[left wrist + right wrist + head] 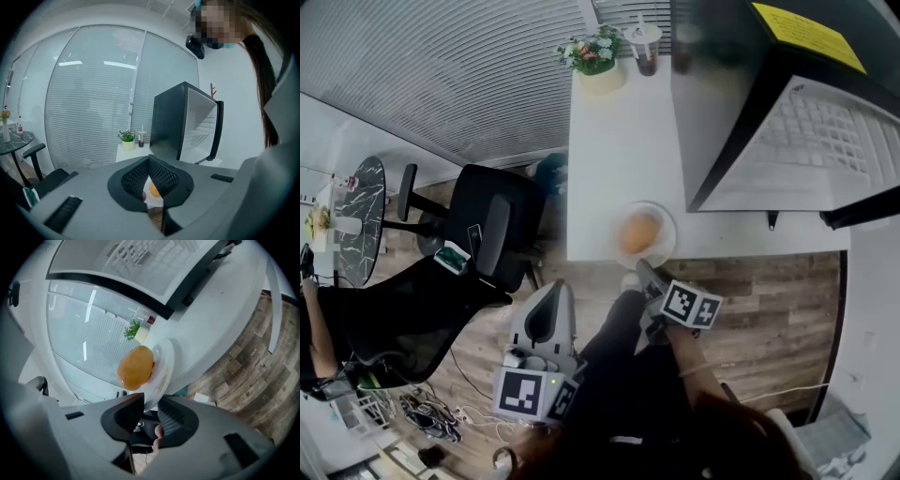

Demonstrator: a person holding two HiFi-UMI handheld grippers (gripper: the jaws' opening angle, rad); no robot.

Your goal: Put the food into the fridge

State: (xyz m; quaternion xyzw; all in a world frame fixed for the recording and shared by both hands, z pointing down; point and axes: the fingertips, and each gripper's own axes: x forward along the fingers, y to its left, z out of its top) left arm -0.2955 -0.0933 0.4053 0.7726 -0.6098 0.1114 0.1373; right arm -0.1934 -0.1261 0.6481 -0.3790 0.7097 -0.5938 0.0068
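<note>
The fridge [722,84] stands with its door open on the worktop [609,159], ahead and to the right of my right tool [147,403]. That tool is clamped on the near rim of the plate [167,363], with the bun [136,367] just beyond its tips. My left tool [149,160] hangs lower and further back, closed and empty.

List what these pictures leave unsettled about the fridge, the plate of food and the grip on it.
- Fridge interior: the left gripper view shows only its dark side wall and open door; the head view looks down on its top.
- Food: an orange round lump, blurred in the head view; kind untellable.
- Right gripper: jaws flank the plate rim; whether the pads press it is unclear.
</note>
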